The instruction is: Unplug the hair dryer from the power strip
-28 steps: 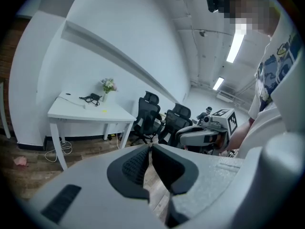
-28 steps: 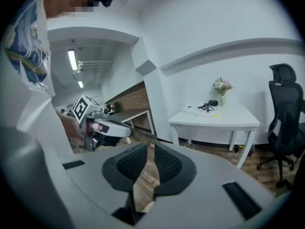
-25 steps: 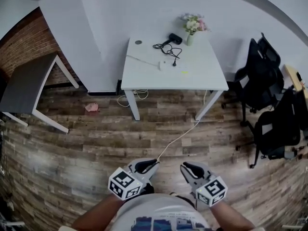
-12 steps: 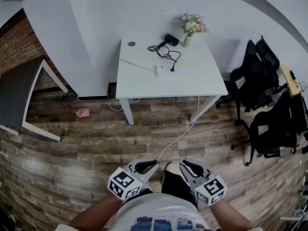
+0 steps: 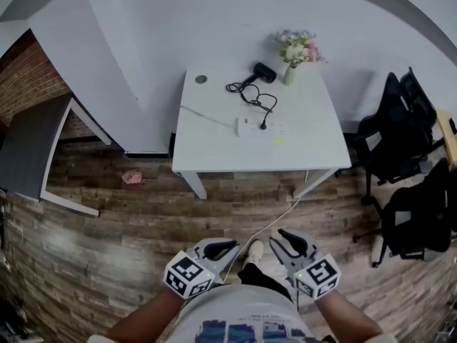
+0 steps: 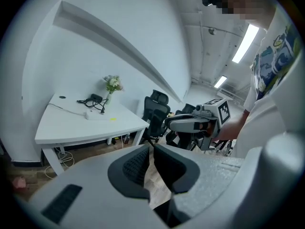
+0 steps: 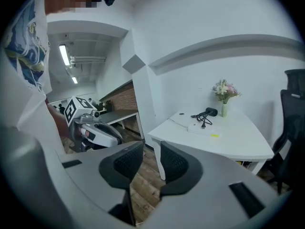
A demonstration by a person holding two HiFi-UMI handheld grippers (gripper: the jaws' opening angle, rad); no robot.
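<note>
The black hair dryer lies at the back of the white table, its cord coiled in front of it. The cord's plug sits in the white power strip. Both grippers hang low in the head view, over the wooden floor and well short of the table. My left gripper has its jaws a thin slit apart, nothing between them. My right gripper is opening, with only floor between its jaws. Dryer and strip show far ahead in the right gripper view.
A vase of flowers stands beside the dryer. Black office chairs crowd the table's right side. A grey table stands at the left by a brick wall. A white cable trails over the floor; a pink scrap lies left.
The table has come nearer in the head view as the person walks toward it with both grippers. The right gripper's jaws stand wider apart than before.
</note>
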